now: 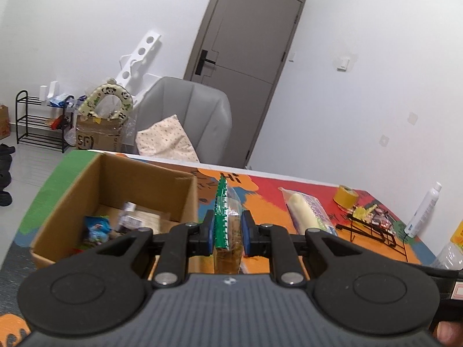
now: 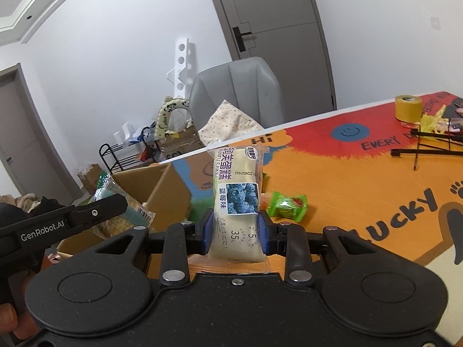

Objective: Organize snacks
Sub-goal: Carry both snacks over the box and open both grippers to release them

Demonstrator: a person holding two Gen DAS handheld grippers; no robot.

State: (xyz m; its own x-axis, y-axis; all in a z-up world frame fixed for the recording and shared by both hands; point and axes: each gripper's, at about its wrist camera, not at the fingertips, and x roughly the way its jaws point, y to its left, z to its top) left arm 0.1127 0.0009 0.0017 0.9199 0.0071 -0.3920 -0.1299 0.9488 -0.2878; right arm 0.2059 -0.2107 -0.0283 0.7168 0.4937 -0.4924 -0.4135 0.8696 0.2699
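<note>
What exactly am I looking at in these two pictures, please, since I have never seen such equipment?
These are two hand-held grippers, each carried by a person, with a wide-angle camera looking along its fingers. One picture comes from the left gripper, the other from the right gripper. The left one is shut on a green-edged packet; the right one is shut on a blueberry cake in its wrapper. Below lies a colourful table with a cardboard box that already holds some snacks, a green candy, a yellow tape roll and a black wire rack. Behind it stands a grey chair.
</note>
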